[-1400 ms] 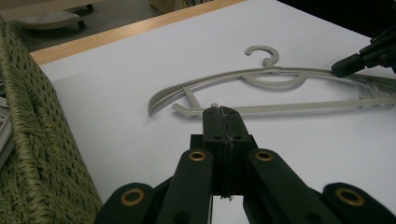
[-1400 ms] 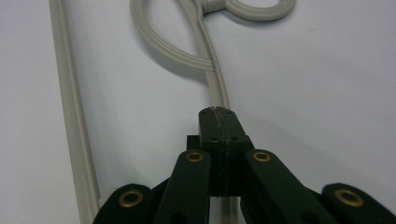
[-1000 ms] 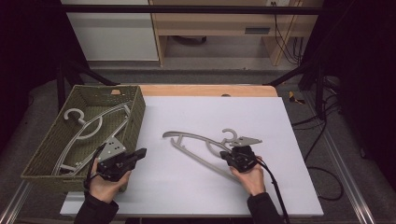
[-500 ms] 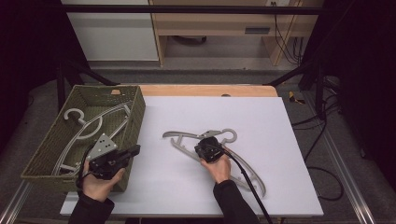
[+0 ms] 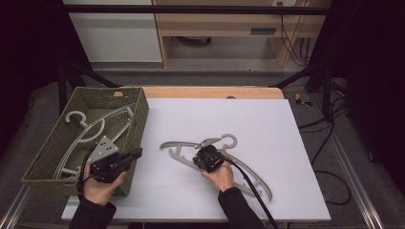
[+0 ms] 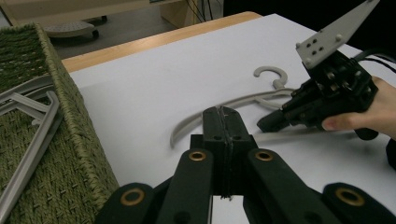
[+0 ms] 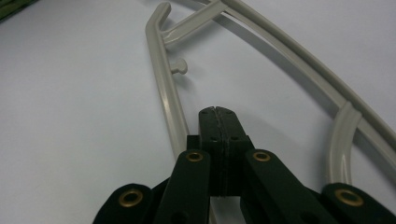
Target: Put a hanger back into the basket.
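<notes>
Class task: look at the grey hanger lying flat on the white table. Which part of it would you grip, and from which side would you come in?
Probably best: grip the hanger on its thin lower bar, coming from above with one jaw on each side of it. It lies flat on the table, so only a top-down approach can straddle it. The right tool, jaws shut, already lies beside that bar. Avoid the curved hook.

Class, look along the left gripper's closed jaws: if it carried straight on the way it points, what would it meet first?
Probably the grey hanger lying on the white table, near its curved arm; the right gripper sits just to the side of that line. Depth is hard to judge, so this is a likely reading.
</notes>
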`<state>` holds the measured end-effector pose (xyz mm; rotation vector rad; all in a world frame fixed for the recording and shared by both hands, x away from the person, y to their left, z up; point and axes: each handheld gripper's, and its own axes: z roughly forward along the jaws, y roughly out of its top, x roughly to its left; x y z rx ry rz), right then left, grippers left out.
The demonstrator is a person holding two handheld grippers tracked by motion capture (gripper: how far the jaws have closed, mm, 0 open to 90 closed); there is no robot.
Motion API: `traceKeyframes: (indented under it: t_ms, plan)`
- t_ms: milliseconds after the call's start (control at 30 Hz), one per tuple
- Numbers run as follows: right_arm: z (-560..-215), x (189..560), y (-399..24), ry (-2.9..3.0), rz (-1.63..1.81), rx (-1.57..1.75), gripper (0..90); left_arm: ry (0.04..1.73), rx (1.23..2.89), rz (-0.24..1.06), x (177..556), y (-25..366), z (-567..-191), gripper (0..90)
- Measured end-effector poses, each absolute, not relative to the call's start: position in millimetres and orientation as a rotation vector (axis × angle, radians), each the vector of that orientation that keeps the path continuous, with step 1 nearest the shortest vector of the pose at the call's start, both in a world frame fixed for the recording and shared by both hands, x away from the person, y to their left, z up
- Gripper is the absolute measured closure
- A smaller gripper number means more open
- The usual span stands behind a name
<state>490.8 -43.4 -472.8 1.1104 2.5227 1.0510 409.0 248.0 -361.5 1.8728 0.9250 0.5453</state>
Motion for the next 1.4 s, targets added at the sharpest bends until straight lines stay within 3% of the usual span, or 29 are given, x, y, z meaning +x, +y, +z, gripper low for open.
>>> traceKeyframes:
  t_ms: [500, 700, 833, 1067, 1400]
  plan:
    - [-468, 439, -33, 2.686, 1.095, 0.912, 90.0, 0.915, 1.899, 0.531, 411, 241, -363, 90.0]
    - [-446, 442, -68, 2.501, 1.249, 0.951, 86.2, 0.872, 1.936, 0.508, 414, 230, -363, 89.5]
    - [-430, 440, -105, 2.381, 1.323, 0.953, 81.5, 0.831, 1.991, 0.494, 418, 218, -363, 81.7]
    - [-414, 430, -163, 2.265, 1.353, 0.989, 63.9, 0.736, 2.136, 0.44, 432, 186, -370, 59.1]
    - [-414, 422, -203, 2.195, 1.343, 1.04, 44.5, 0.608, 2.378, 0.333, 463, 136, -392, 34.1]
